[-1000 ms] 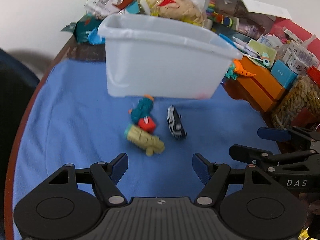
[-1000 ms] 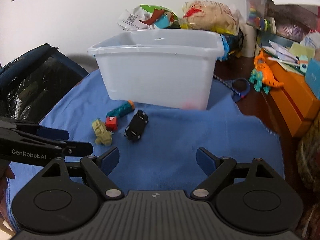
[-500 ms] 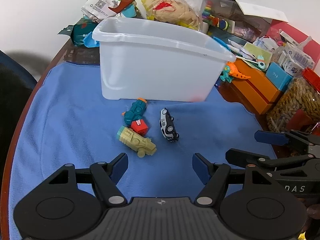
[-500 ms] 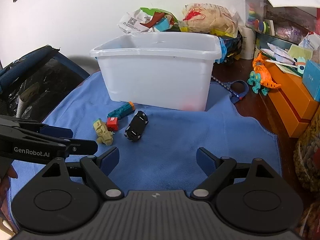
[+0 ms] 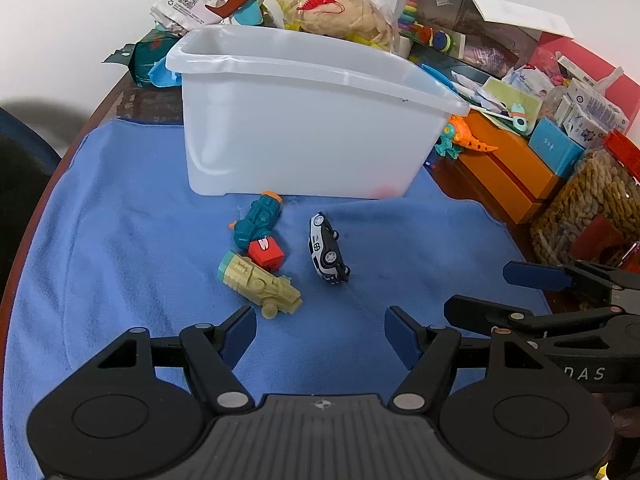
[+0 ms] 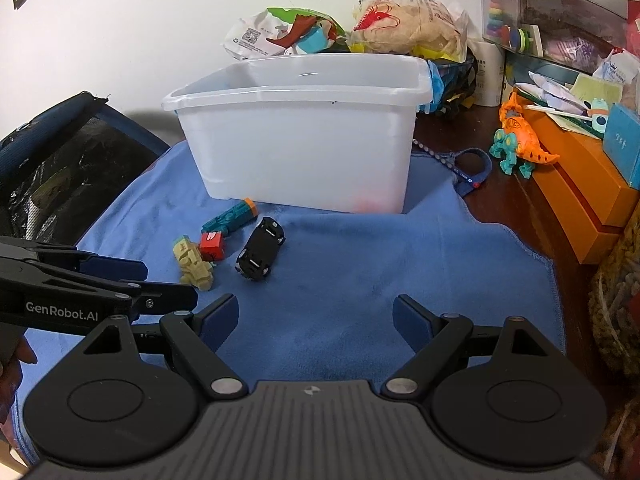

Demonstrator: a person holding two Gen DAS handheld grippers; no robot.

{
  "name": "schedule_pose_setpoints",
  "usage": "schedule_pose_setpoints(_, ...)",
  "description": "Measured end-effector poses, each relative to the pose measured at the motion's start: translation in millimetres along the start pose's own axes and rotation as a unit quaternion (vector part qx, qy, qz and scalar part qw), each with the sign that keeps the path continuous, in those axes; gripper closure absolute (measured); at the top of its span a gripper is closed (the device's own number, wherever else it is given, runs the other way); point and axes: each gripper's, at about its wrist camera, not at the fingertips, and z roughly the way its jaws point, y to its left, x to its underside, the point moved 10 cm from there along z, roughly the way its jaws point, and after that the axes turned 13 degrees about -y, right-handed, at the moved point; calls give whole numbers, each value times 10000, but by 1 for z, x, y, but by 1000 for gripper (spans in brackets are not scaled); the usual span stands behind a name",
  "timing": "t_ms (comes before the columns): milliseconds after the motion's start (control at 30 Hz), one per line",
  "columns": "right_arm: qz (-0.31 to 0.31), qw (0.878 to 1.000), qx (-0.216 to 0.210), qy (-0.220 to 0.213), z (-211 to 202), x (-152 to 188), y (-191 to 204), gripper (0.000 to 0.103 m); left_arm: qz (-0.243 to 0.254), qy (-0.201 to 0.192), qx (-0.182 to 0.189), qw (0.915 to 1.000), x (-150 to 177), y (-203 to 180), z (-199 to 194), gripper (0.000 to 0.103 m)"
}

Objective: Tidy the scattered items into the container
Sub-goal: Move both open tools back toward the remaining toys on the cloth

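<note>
The left gripper (image 5: 320, 330) hangs over the near part of the blue cloth (image 5: 120, 240) with its two blue-padded fingers spread wide and nothing between them. The right gripper (image 6: 316, 320) is likewise released and empty above the same cloth, toward its right side; each claw shows side-on at the edge of the other's view.

Four small toys lie on the cloth, grouped near its middle just in front of the container. Closest to the left claw is one tan toy vehicle (image 5: 260, 284), lying on its side. One red block (image 5: 266, 254) touches it, and one teal toy with an orange tip (image 5: 258, 222) touches the block and reaches toward the bin's front wall. One toy car (image 5: 326, 254) lies tipped on its side, apart from the other three, to their right.

One white translucent container (image 5: 304, 140) stands at the far edge of the cloth. Its floor is hidden by its front wall; a faint red smudge shows through the wall low at the right corner, too vague to identify.

Beyond the cloth's right edge, one orange-and-teal dinosaur toy (image 6: 520, 140) stands beside orange boxes (image 6: 580, 200). Behind the container, snack bags and other clutter overlap and are partly cut off.
</note>
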Motion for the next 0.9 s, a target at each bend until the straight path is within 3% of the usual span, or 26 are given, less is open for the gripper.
schedule_pose_setpoints(900,21,9999,27,115,28,-6,-5,16,-130,200,57,9997,-1,11,26,29)
